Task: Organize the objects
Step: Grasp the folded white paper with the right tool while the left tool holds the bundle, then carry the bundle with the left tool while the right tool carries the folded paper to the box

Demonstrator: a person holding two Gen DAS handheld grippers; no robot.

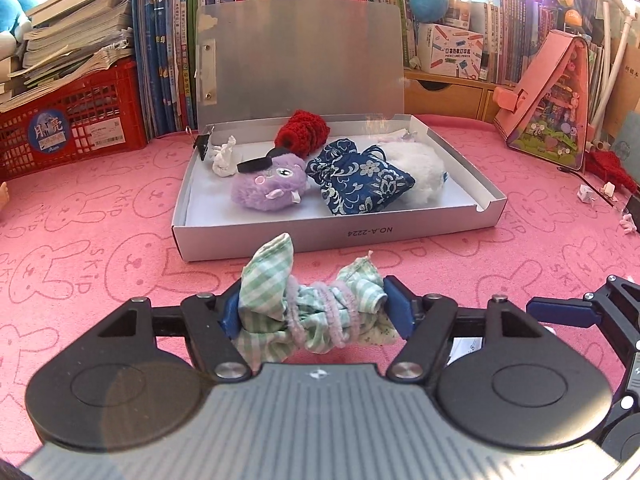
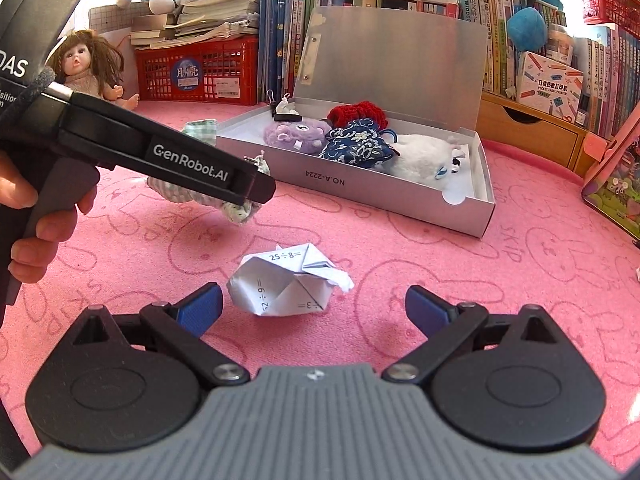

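My left gripper (image 1: pixel 314 312) is shut on a green checked cloth bundle (image 1: pixel 316 312) tied with a lilac cord, held just in front of the open grey box (image 1: pixel 332 236). The bundle also shows in the right wrist view (image 2: pixel 192 196), under the left gripper's body. The box holds a purple plush (image 1: pixel 268 188), a blue floral pouch (image 1: pixel 360 184), a white plush (image 1: pixel 420 172), a red knitted piece (image 1: pixel 302 132) and a small white piece (image 1: pixel 224 156). My right gripper (image 2: pixel 314 308) is open, low over the pink mat, with a folded paper piece (image 2: pixel 288 284) printed with sums just beyond its fingertips.
The box lid (image 1: pixel 300 56) stands upright at the back. A red crate (image 1: pixel 68 120) with stacked books sits far left, a doll (image 2: pixel 88 68) beside it. A pink house-shaped box (image 1: pixel 548 96) stands at right. Small scraps (image 1: pixel 588 192) lie near the right edge. Bookshelves line the back.
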